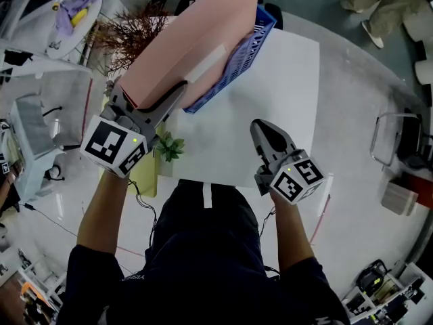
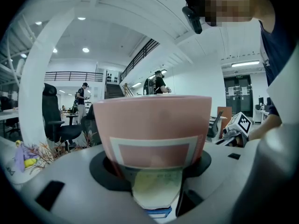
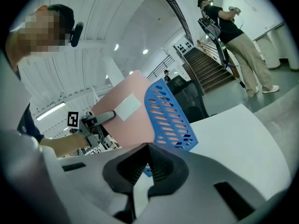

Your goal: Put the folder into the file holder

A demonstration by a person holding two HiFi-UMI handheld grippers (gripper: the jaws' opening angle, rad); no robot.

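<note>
A large pink folder (image 1: 189, 46) with a white label slants up from the lower left, and my left gripper (image 1: 166, 103) is shut on its near edge. Its far part lies against the blue slotted file holder (image 1: 237, 59) at the back of the white table (image 1: 284, 93). The left gripper view is filled by the folder (image 2: 156, 120) between the jaws. In the right gripper view the folder (image 3: 126, 115) passes behind the holder's wall (image 3: 168, 120). My right gripper (image 1: 264, 131) hovers shut and empty over the table's near part, apart from both.
A dried reddish plant (image 1: 128, 36) stands left of the folder. A small green plant (image 1: 169, 146) sits at the table's near left corner. A person (image 3: 233, 41) stands by stairs in the distance, beyond the table. An office chair (image 3: 189, 99) is behind the holder.
</note>
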